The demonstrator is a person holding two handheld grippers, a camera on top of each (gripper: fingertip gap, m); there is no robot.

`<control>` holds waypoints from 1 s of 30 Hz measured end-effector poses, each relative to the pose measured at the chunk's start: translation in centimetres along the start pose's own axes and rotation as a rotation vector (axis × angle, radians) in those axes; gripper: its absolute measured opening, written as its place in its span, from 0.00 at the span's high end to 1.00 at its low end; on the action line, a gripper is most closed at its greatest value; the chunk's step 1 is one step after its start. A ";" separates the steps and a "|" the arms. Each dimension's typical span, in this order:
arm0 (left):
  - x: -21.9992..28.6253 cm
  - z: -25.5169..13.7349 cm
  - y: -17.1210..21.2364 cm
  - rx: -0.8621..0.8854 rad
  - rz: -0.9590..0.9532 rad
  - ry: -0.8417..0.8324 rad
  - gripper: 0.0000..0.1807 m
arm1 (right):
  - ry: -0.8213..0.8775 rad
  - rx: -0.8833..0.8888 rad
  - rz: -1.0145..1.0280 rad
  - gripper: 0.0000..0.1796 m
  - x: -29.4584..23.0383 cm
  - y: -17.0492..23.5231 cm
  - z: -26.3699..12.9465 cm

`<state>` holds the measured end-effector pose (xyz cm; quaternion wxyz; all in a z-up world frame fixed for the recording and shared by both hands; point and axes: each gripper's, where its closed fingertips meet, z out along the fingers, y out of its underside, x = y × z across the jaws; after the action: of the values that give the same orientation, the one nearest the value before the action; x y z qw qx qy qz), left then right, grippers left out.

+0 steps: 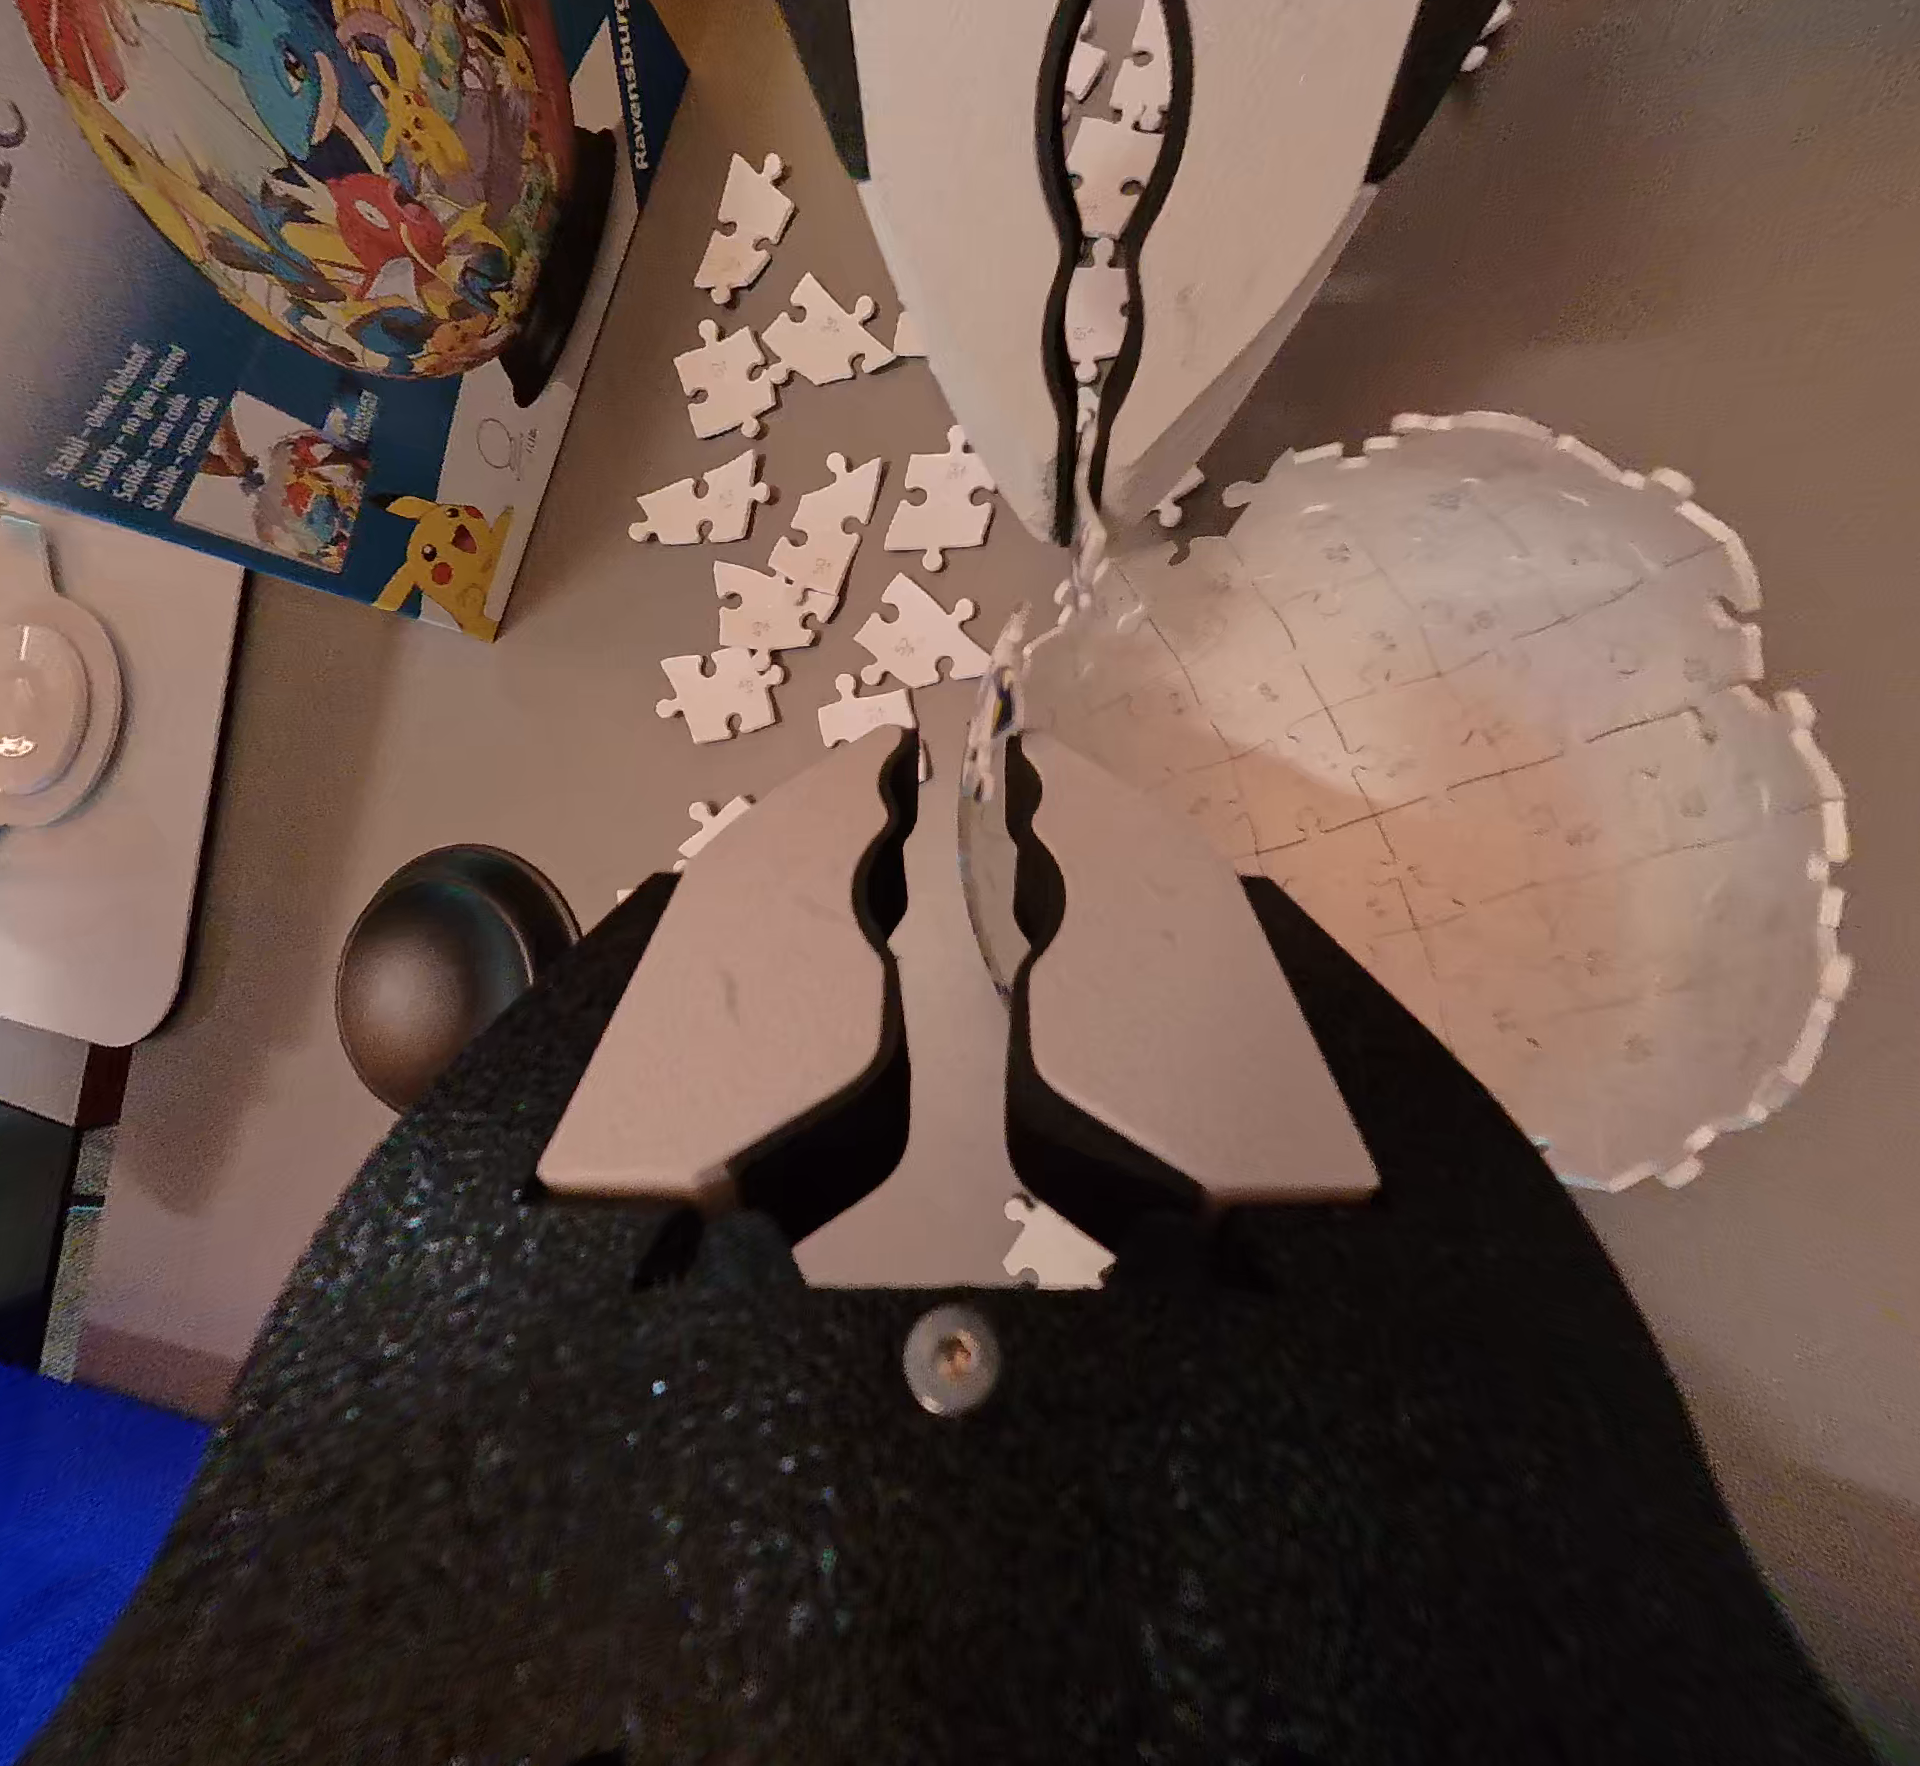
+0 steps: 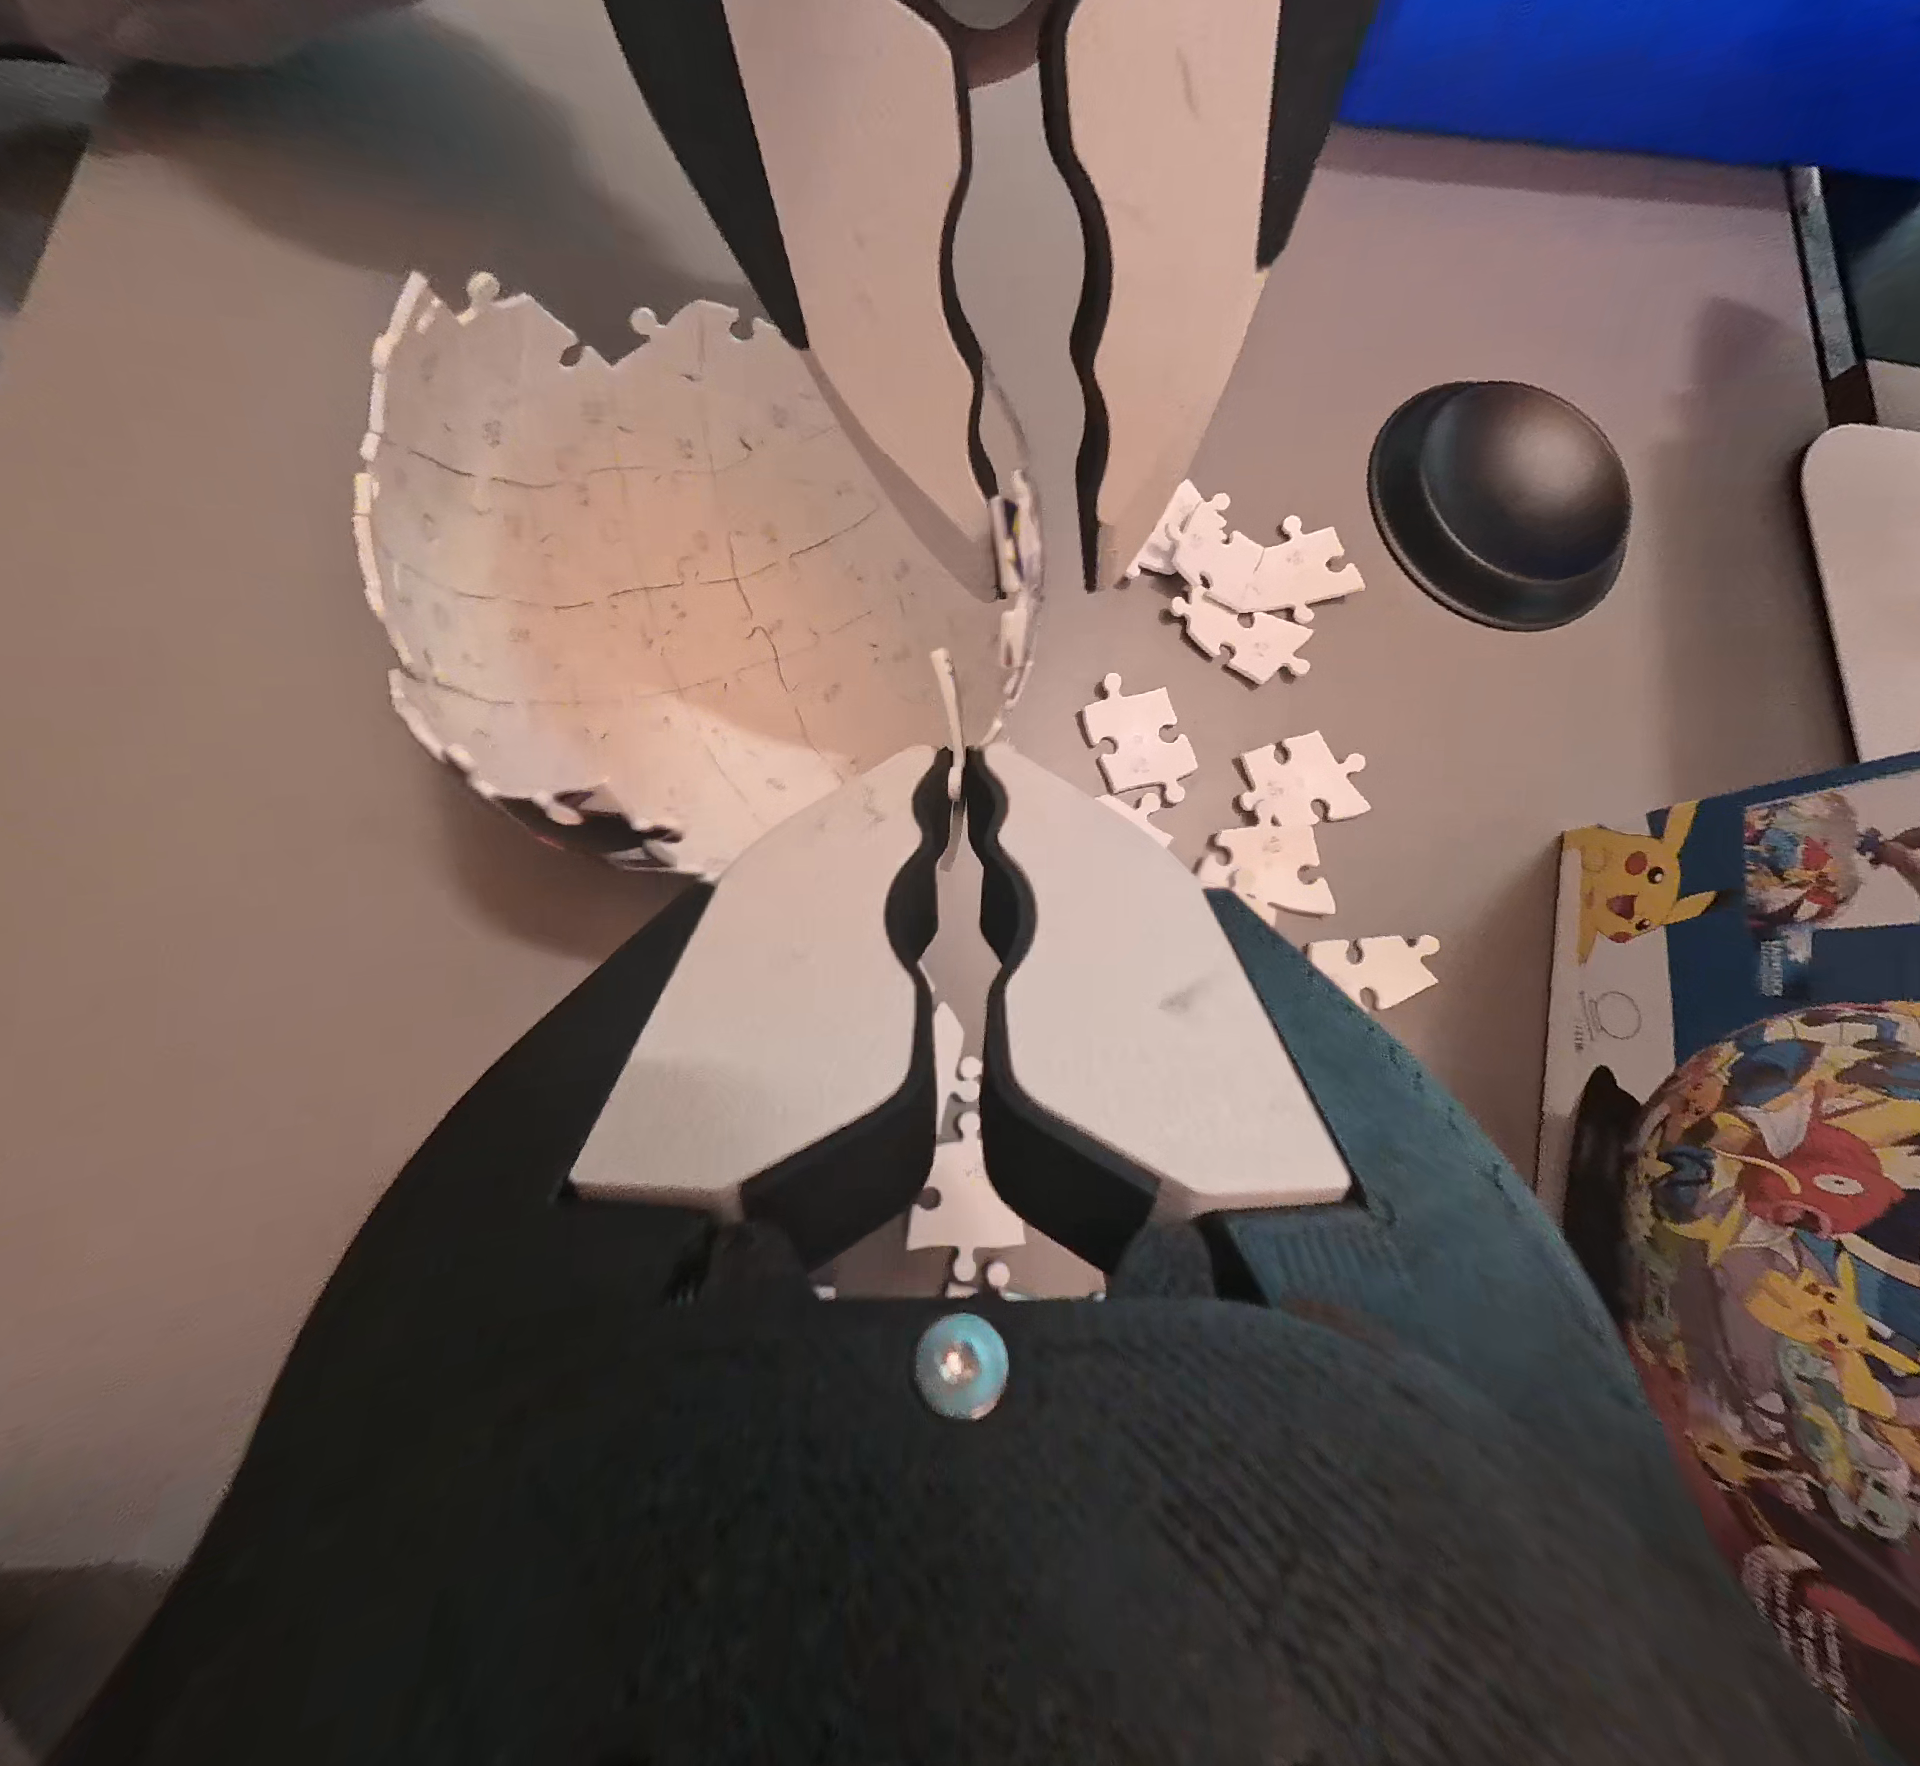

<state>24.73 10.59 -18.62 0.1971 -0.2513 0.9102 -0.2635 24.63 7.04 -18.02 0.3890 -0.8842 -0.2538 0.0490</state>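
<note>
My left gripper (image 1: 961, 760) clamps the rim of the half-built white puzzle-piece bowl (image 1: 1455, 781): its right finger sits inside the curve, its left finger outside, jaws narrow with the shell's edge between them. My right gripper (image 2: 958, 766) faces it from the far side, its jaws nearly shut on a single white puzzle piece (image 2: 948, 740) held upright against that same rim, just beside the left gripper's tips. The bowl rests on the grey desk (image 1: 1714, 158). Beyond my left fingertips, loose white puzzle pieces (image 1: 810, 553) lie scattered, blank side up. A dark round domed stand (image 1: 447, 968) sits near them, and farther toward the desk's edge lies the colourful cartoon-printed puzzle box (image 1: 312, 189).
</note>
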 end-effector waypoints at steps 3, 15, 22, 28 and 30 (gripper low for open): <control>0.1 0.0 0.0 -0.001 -0.002 0.007 0.92 | -0.003 -0.006 0.005 0.99 -0.1 0.0 0.3; -0.2 0.4 0.3 0.002 -0.085 0.024 0.93 | 0.147 -0.005 0.158 0.99 1.3 1.0 1.2; -0.2 0.4 0.4 -0.005 -0.115 0.031 0.92 | 0.151 0.016 0.180 0.99 1.4 0.6 0.9; 0.3 -0.4 0.1 0.001 -0.089 0.042 0.90 | 0.179 0.037 0.181 0.99 1.7 0.0 0.3; 0.5 -0.4 0.0 -0.003 -0.070 0.047 0.90 | 0.175 0.033 0.177 0.99 1.7 0.1 0.5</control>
<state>24.11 10.51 -18.40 0.1660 -0.2770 0.9056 -0.2748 25.96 8.13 -18.19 0.4182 -0.8976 -0.1392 0.0101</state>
